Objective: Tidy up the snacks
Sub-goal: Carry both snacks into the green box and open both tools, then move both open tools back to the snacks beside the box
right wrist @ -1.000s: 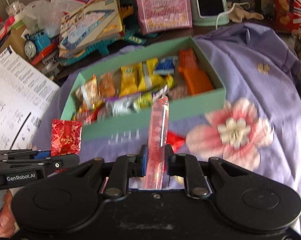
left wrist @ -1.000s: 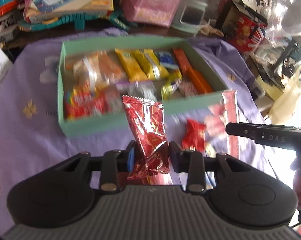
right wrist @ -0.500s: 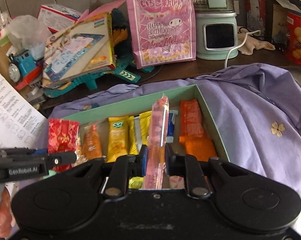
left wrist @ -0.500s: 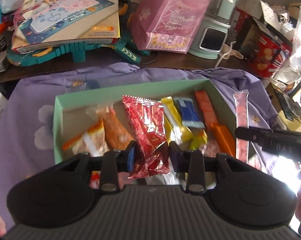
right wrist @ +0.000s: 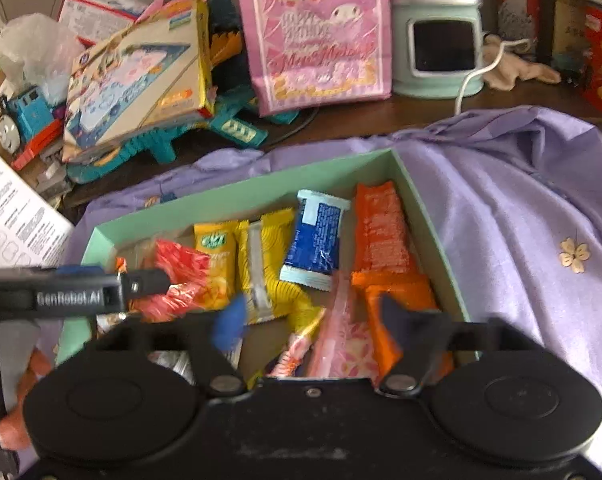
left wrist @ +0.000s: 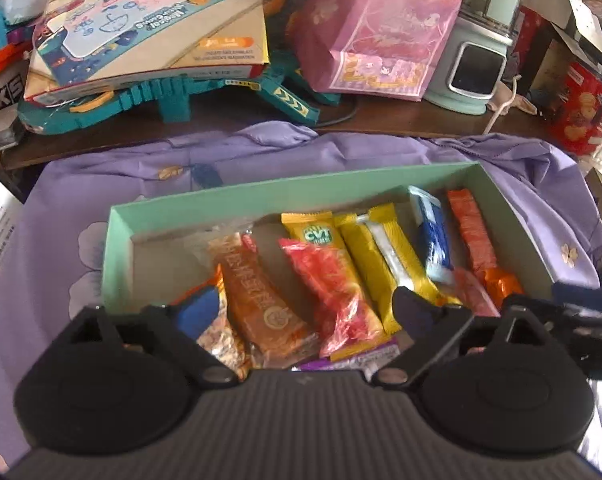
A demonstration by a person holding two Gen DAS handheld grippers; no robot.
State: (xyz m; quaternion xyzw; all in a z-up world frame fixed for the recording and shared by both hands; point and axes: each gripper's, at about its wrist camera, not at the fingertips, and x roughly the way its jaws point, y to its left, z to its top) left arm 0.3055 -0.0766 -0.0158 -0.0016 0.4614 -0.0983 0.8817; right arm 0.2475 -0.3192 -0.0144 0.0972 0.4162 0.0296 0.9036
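A mint-green box (left wrist: 261,194) on the purple cloth holds several snacks. My left gripper (left wrist: 305,312) is open above the box. A red foil packet (left wrist: 329,284) lies loose between its fingers on the other snacks. It also shows in the right wrist view (right wrist: 177,276). My right gripper (right wrist: 317,320) is open over the right part of the box (right wrist: 425,216). A long pink stick packet (right wrist: 341,332) lies below it beside an orange packet (right wrist: 381,232). The left gripper (right wrist: 141,280) shows at the left of the right wrist view.
Yellow packets (left wrist: 381,256), a blue packet (right wrist: 315,236) and an orange bar (left wrist: 261,300) fill the box. Behind it stand a toy box (left wrist: 149,20), a pink gift bag (left wrist: 381,28), a mint appliance (left wrist: 477,60) and a red tin (left wrist: 585,112). White paper (right wrist: 9,216) lies left.
Both grippers have opened over the box. The red foil packet and the pink stick packet have dropped from the jaws and now lie among the snacks.
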